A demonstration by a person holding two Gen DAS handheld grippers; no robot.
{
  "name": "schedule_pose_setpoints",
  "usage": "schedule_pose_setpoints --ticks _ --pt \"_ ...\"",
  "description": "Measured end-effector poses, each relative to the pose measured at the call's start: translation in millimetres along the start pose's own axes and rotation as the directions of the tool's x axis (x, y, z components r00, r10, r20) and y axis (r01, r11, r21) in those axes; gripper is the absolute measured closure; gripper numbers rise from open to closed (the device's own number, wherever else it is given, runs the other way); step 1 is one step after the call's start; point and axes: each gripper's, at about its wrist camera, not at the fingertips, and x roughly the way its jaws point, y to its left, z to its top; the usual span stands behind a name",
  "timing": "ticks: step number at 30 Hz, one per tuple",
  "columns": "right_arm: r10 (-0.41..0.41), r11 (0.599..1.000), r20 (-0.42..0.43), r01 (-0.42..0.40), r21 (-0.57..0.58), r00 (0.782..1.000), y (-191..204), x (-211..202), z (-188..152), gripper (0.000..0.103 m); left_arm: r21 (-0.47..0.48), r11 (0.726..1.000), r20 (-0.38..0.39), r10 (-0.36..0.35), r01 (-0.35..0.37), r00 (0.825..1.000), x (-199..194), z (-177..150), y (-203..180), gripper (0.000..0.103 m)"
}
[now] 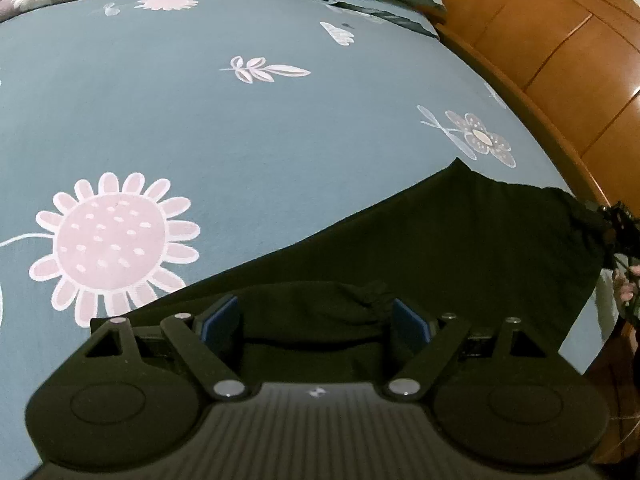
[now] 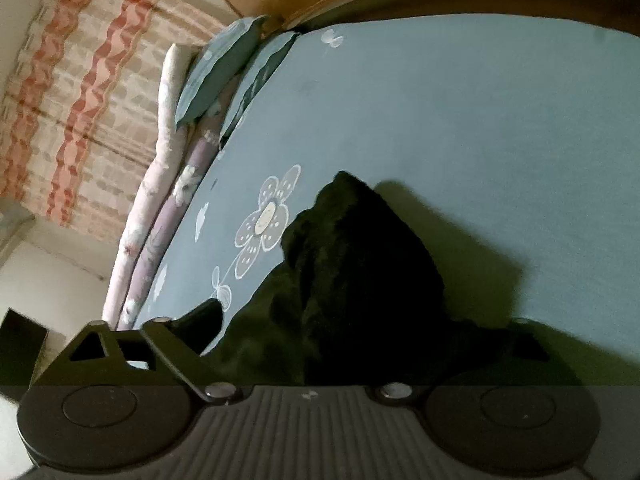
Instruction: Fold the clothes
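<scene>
Black garment (image 1: 460, 232) lies flat, bunched between left claw (image 1: 316, 322) fingers.

One black garment (image 1: 440, 240), two pillows (image 2: 216, 76), perhaps two folded quilts (image 2: 160, 216), two grippers (image 1: 316, 316).

Blue floral bed sheet (image 1: 280, 140), wooden headboard (image 1: 560, 40), patterned curtain (image 2: 80, 100).
</scene>
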Motion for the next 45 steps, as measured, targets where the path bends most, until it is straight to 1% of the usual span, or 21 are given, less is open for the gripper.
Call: schedule_pose_setpoints --ticks 1,2,3,4,6,8,10,11,14,19,21,23,24,25,26,27,28,34,39,41,45 --pt "-0.002 1.0 0.006 0.001 0.017 1.0 -3.9 -2.2 0.1 0.027 -0.003 1.0 0.002 0.0 0.0 1.0 0.0 -0.2 0.6 0.02" --pt "-0.004 0.999 0.012 0.004 0.046 1.0 -10.6 -5.2 0.1 0.034 -0.006 1.0 0.003 0.0 0.0 1.0 0.1 -0.3 1.2 0.02" --pt "-0.009 0.997 0.016 0.008 0.074 1.0 -17.0 -7.5 -0.9 0.05 -0.007 1.0 0.002 0.0 0.0 1.0 0.5 -0.6 1.6 0.02" --pt "-0.009 0.995 0.021 0.007 0.102 1.0 -23.3 -9.5 -1.9 0.061 -0.008 1.0 0.001 0.0 0.0 1.0 1.0 -1.1 2.0 0.02" --pt "0.019 0.989 0.035 -0.024 0.146 0.999 -33.9 -12.0 -5.0 0.063 -0.011 1.0 -0.003 0.0 0.0 1.0 2.2 -2.1 2.7 0.02" --pt "-0.001 0.991 0.039 -0.004 0.134 0.999 -28.2 -10.8 -6.3 0.061 -0.011 1.0 -0.006 0.002 -0.002 1.0 2.7 -2.5 2.4 0.02" --pt "0.01 0.989 0.044 -0.016 0.144 0.999 -27.0 -8.2 -7.2 0.056 -0.009 1.0 -0.004 -0.001 0.001 1.0 2.1 -2.5 1.2 0.02" --pt "0.029 0.989 0.041 -0.034 0.141 0.999 -28.3 -7.5 -6.4 0.054 -0.008 1.0 -0.004 -0.002 0.002 1.0 1.8 -2.3 0.7 0.02" --pt "0.06 0.99 0.029 -0.063 0.128 0.998 -29.5 -4.3 -3.2 0.052 -0.005 1.0 -0.004 0.006 -0.006 1.0 1.6 -1.0 -1.2 0.02" --pt "0.072 0.994 0.01 -0.072 0.076 0.997 -19.7 -1.7 -1.6 0.035 0.011 1.0 -0.012 0.011 -0.011 1.0 3.4 0.0 -9.1 0.02" --pt "0.053 0.997 0.007 -0.053 0.056 0.999 -15.1 -0.8 -2.0 0.034 0.016 1.0 -0.012 0.009 -0.009 1.0 3.1 -0.4 -12.7 0.02" --pt "0.032 0.998 0.004 -0.032 0.045 0.999 -11.5 0.2 -1.5 0.035 0.017 1.0 -0.01 0.01 -0.01 1.0 2.4 -0.6 -15.3 0.02" --pt "0.015 0.999 0.002 -0.015 0.044 1.0 -11.2 0.2 -0.8 0.041 0.018 1.0 -0.008 0.012 -0.012 1.0 1.9 -0.5 -16.3 0.02" --pt "-0.005 0.999 0.0 0.005 0.044 1.0 -11.2 -0.1 0.0 0.053 0.018 1.0 -0.006 0.014 -0.014 1.0 1.4 -0.5 -17.0 0.02" --pt "-0.03 0.998 -0.002 0.03 0.05 1.0 -13.2 -1.1 0.5 0.062 0.016 1.0 -0.003 0.017 -0.017 1.0 0.9 -0.6 -17.4 0.02" --pt "-0.027 0.997 0.0 0.027 0.066 1.0 -17.1 -2.0 0.2 0.067 0.012 1.0 -0.002 0.019 -0.019 1.0 0.7 -0.7 -17.6 0.02" --pt "-0.025 0.996 0.002 0.025 0.08 1.0 -20.5 -2.7 -0.3 0.068 0.01 1.0 -0.001 0.021 -0.021 1.0 0.7 -1.0 -17.9 0.02" --pt "-0.038 0.997 0.024 0.036 0.067 0.999 -16.8 -0.6 -5.2 0.068 0.001 0.999 -0.006 0.048 -0.048 0.999 -0.2 -4.5 -20.2 0.02" --pt "-0.036 0.997 0.039 0.033 0.063 0.999 -13.6 -1.4 -6.7 0.067 0.001 0.996 -0.01 0.087 -0.087 0.996 -4.6 -5.7 -22.2 0.02" --pt "-0.037 0.998 0.046 0.035 0.043 0.998 -2.0 -5.2 -8.2 0.067 0.005 0.996 -0.003 0.09 -0.09 0.996 -7.3 -4.3 -24.3 0.02" --pt "-0.04 0.999 0.059 0.04 0.002 0.997 21.3 -12.7 -11.2 0.067 0.018 0.997 0.019 0.073 -0.073 0.997 -11.3 -0.4 -27.1 0.02"
